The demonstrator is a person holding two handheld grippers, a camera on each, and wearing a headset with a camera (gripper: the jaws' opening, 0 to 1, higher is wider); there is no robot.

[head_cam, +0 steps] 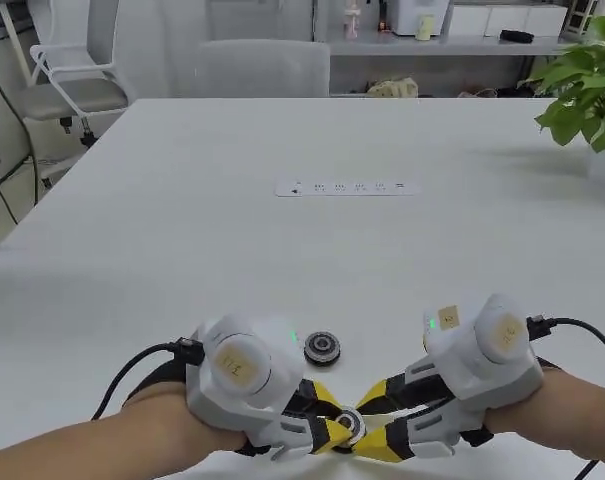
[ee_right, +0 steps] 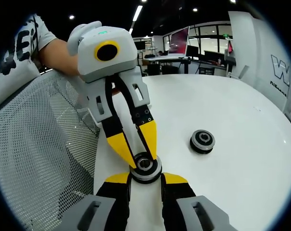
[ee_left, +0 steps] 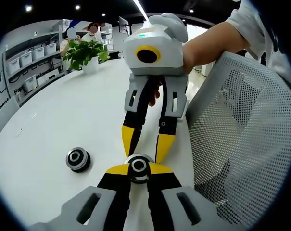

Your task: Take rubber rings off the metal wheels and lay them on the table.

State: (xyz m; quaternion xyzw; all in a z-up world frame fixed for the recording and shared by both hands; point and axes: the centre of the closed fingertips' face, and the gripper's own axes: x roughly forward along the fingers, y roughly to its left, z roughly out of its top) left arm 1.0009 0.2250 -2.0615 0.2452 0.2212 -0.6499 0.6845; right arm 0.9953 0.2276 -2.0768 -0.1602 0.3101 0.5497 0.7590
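Progress, on my reading, is nil so far: both wheels look unstripped, and the pull on the first is only being set up.

Head view. Left tongs point(head_cam: 327, 428) and right tongs point(head_cam: 374, 440) meet nose to nose at 6 o'clock of the frame. Both are on the held wheel point(head_cam: 348, 424), low over the white surface point(head_cam: 282, 280). The second wheel point(head_cam: 322, 347) lies flat at 11 o'clock from it, near but apart. A power strip point(head_cam: 347, 188) lies well beyond at 12 o'clock.

Left gripper view. Left tongs point(ee_left: 138, 174) are clamped on the held wheel point(ee_left: 138, 166) from 6 o'clock. Right tongs point(ee_left: 146, 150) reach in from 12 o'clock, tips closed against its far edge. The second wheel point(ee_left: 78, 160) sits at 9 o'clock with its dark rubber ring point(ee_left: 69, 162) apparently on.

Right gripper view. Right tongs point(ee_right: 146, 179) grip the held wheel point(ee_right: 145, 166) from 6 o'clock, and left tongs point(ee_right: 137, 150) pinch it from 11 o'clock. The second wheel point(ee_right: 202, 141) rests at 2 o'clock, dark band in place.

Whether the held wheel's band has begun to lift cannot be told. Outstanding: both rings to come off and be laid down.
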